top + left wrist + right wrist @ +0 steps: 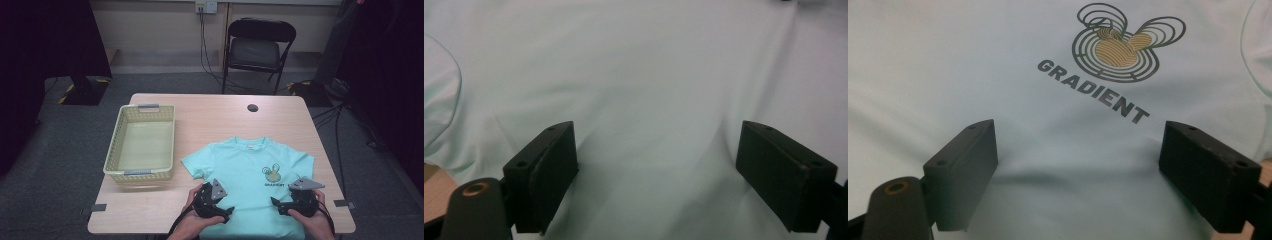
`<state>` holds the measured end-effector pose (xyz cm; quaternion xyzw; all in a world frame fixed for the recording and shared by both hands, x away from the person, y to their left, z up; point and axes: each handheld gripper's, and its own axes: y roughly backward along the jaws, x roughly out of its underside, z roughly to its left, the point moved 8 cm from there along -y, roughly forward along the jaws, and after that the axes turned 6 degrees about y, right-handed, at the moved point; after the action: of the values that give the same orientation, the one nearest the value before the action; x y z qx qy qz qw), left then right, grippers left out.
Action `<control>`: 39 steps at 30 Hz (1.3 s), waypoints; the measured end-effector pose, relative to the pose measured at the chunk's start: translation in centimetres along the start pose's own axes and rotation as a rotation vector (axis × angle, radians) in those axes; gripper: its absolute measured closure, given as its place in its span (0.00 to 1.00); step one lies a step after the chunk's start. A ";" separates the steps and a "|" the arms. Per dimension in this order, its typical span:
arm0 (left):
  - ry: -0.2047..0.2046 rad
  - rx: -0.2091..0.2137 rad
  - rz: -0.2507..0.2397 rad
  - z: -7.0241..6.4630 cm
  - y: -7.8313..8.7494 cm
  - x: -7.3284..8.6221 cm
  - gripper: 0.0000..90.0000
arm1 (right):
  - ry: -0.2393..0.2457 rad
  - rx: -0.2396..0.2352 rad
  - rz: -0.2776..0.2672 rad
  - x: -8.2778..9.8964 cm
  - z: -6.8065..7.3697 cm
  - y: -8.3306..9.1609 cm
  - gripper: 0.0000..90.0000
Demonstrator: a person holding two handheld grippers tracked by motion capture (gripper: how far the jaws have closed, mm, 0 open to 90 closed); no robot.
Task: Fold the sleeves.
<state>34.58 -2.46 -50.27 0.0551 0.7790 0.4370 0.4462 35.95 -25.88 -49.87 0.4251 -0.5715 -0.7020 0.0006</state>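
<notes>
Wooden table (210,120): mint T-shirt (250,175), yellow basket (142,142) alongside

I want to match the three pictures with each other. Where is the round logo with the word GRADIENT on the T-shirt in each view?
High view: the logo lies on the chest of the mint T-shirt, just beyond the right gripper.
Left gripper view: plain shirt cloth without the logo.
Right gripper view: the logo lies at upper centre, above the open jaws.
Shared landmark: the mint shirt cloth.

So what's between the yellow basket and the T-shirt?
Nothing: the high view shows a bare strip of table between the basket and the T-shirt.
</notes>
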 end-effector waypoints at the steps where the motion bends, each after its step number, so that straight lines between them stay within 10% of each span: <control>1: -0.004 0.005 0.004 0.0 0.0 0.0 0.18 | 0.003 -0.003 0.003 0.0 0.1 0.1 0.16; 11: 0.032 -0.022 -0.048 2.4 0.9 -2.8 0.18 | -0.022 0.009 -0.053 -2.6 -1.7 -0.1 0.15; 22: 0.093 -0.106 -0.025 6.0 -0.7 -2.4 0.18 | -0.048 0.020 -0.016 -4.6 -3.1 -3.6 0.16; 39: 0.051 -0.082 -0.021 3.8 -0.8 -1.3 0.19 | -0.026 0.029 -0.003 -2.2 -2.5 -2.5 0.16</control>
<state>38.42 -1.14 -50.89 0.0174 0.7722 0.4652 0.4325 40.05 -25.93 -50.52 0.4167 -0.5809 -0.6991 -0.0141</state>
